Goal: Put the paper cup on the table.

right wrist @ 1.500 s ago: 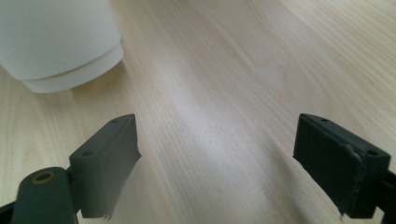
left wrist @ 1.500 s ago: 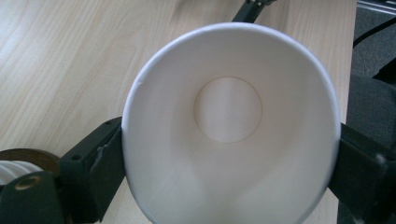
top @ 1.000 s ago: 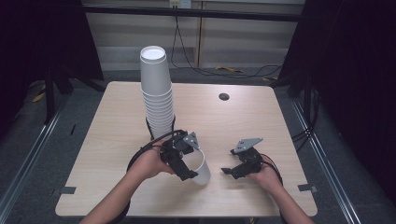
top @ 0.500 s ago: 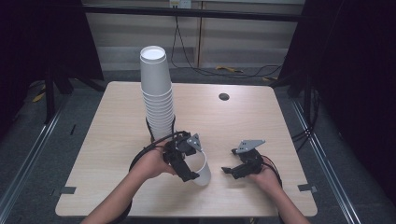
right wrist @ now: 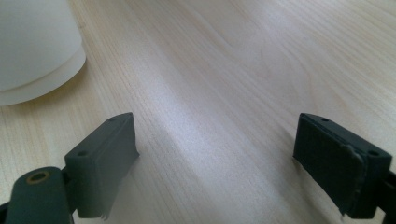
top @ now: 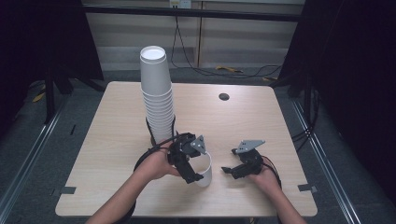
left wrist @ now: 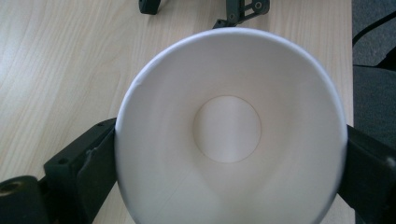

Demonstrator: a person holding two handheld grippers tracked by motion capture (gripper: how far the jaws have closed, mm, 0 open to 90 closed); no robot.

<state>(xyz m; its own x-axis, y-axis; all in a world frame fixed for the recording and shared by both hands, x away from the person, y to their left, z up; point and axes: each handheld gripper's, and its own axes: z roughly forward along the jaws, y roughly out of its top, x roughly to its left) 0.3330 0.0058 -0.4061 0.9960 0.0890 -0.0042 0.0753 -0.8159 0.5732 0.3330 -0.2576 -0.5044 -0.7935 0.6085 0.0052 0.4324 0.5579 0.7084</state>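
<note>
Left gripper [top: 189, 163] with clamped white cup [top: 204, 169] shifted slightly toward desk's [top: 112, 140] near edge since a second ago. Cup turned from tilted toward more upright, mouth up, base now near desk surface. Right gripper [top: 229, 171] nudged a little toward near edge, jaws spread wide.

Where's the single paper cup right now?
In the high view the paper cup sits at the table's near edge, between the fingers of the left gripper, in front of the tall cup stack and left of the open right gripper.
</note>
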